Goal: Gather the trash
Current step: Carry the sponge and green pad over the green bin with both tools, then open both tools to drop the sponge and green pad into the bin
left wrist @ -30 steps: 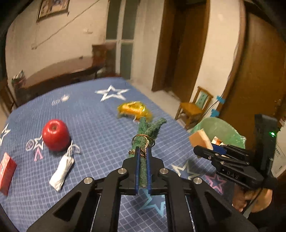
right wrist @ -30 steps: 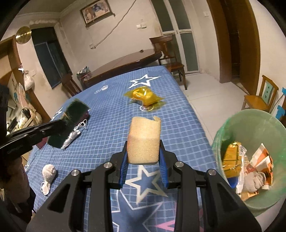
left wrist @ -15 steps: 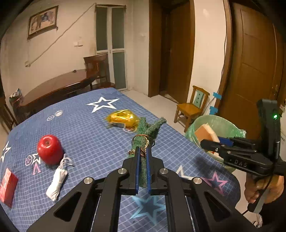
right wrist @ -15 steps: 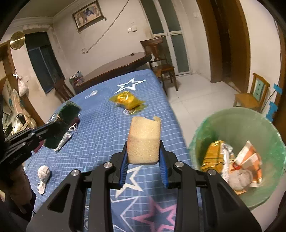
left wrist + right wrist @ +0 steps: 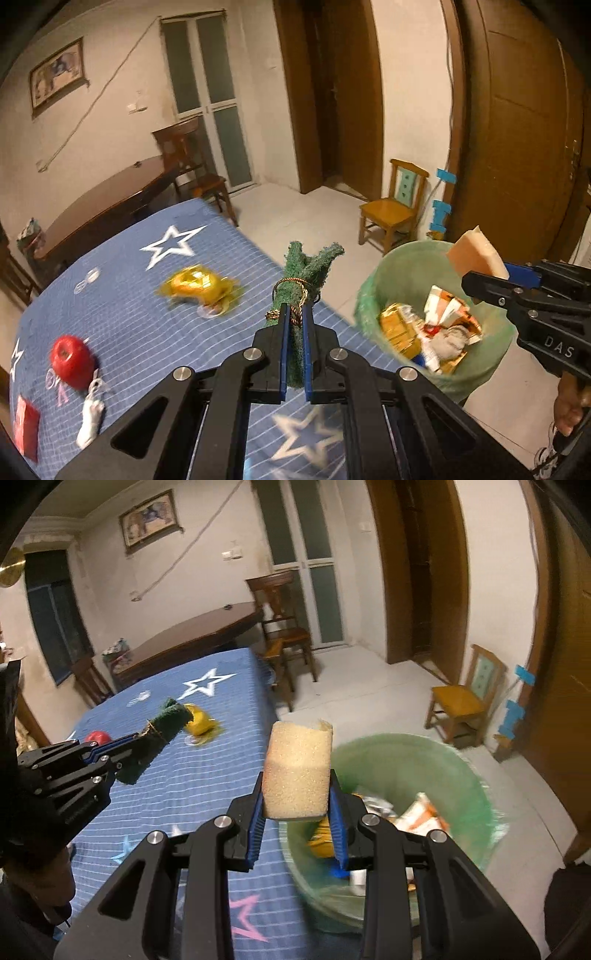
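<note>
Sponge (image 5: 297, 772) sat pinched in the right tool (image 5: 297, 814) at the green bin's (image 5: 476, 775) near rim; carrying it fully over the opening before release seemed wise. Left tool (image 5: 295, 345) pinched a green scouring pad (image 5: 308, 271) above the table (image 5: 129, 295).

The green bin (image 5: 461, 775) is smeared by motion blur — its near rim hidden behind the right gripper (image 5: 297, 819); the red packet (image 5: 26, 430) is cut off.

Cream walls, framed picture (image 5: 57, 75), wooden doors, small wooden chair (image 5: 393, 210), tiled floor (image 5: 295, 218)
</note>
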{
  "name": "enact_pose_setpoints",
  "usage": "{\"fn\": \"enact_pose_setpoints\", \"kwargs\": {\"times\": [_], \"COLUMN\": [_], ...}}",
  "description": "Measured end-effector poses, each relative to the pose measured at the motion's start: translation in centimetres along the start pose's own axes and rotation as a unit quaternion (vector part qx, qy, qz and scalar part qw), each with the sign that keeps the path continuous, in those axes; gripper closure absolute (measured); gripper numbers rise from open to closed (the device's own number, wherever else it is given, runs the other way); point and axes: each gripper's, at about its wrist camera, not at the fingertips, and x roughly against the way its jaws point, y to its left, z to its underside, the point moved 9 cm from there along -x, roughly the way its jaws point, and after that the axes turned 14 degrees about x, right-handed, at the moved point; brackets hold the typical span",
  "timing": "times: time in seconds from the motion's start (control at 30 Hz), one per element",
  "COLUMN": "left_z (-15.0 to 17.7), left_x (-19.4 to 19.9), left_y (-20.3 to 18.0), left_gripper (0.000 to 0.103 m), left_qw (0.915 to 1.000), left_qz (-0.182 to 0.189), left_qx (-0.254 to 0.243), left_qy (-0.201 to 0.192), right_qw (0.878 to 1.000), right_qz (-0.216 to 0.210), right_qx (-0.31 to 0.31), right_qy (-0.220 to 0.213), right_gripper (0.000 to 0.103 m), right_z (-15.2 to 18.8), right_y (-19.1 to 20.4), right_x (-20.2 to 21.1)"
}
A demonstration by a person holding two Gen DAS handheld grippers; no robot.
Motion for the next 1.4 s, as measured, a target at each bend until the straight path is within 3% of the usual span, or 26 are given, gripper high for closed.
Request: {"fn": "enact_pose_setpoints", "kwargs": {"times": [0.53,1.27,1.4], "left_z": [0.3,1.7,2.2], "left_x": [-6.6,-10.1,-10.9], "left_y": [-11.2,-14.2,-14.7], "left_gripper": [0.096,0.096,0.091], "left_qw": [0.9962,0.9925,0.9896], "left_qz": [0.034,0.045,0.054], "left_qx": [-0.075,-0.099,-0.11], "left_qy": [0.03,0.056,0.074], "right_qw": [0.996,0.993,0.993], "right_qz": [0.052,0.057,0.066], "right_qx": [-0.037,-0.048,-0.055], "right_qy": [0.067,0.088,0.081], "right_gripper": [0.074,0.074,0.062], "right_z": [3.6,4.9,4.9], "right_y": [-7.9,-10.5,-11.0], "right_x": [-0.9,-2.2,-2.3]}}
